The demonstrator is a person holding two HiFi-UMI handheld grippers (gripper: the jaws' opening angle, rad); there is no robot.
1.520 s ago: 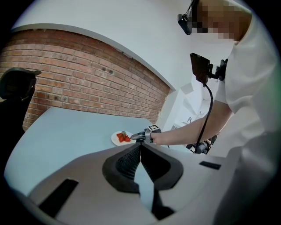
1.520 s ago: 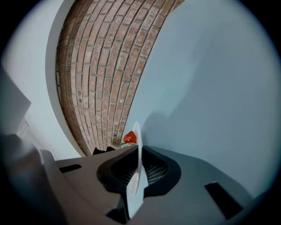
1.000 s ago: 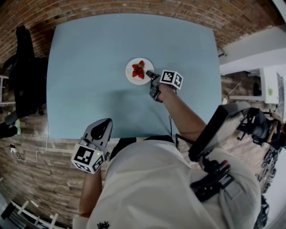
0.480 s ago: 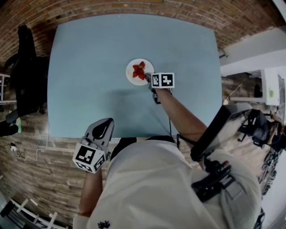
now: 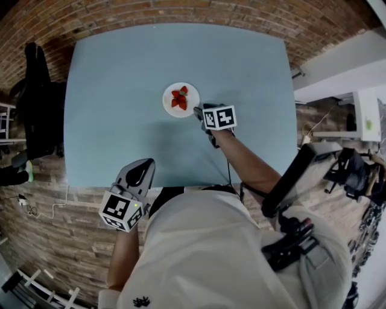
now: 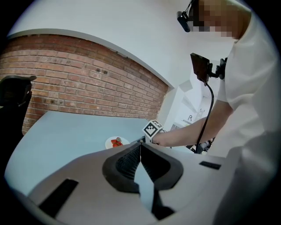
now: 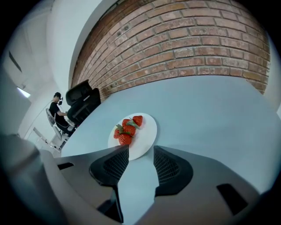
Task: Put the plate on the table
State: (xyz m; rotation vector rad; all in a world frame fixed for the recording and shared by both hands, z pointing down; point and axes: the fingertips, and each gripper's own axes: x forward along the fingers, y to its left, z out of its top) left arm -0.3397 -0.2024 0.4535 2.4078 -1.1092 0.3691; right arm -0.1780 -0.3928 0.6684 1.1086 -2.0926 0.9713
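The blue table [image 5: 114, 78] bore the white plate [image 7: 145, 132] near its middle, so release looked in hand. The right gripper [image 7: 141, 154] was opening, pads off the plate's near rim, while the left gripper [image 6: 140, 151] hung closed and empty. A clean backward retreat seemed next, sparing the strawberries [image 7: 126, 129]. No writing was legible.

Pale blue table [image 5: 120, 90] ahead of the left gripper [image 5: 139, 174]; red brick wall [image 5: 181, 9] beyond it; black office chair [image 5: 36, 102] to its left.
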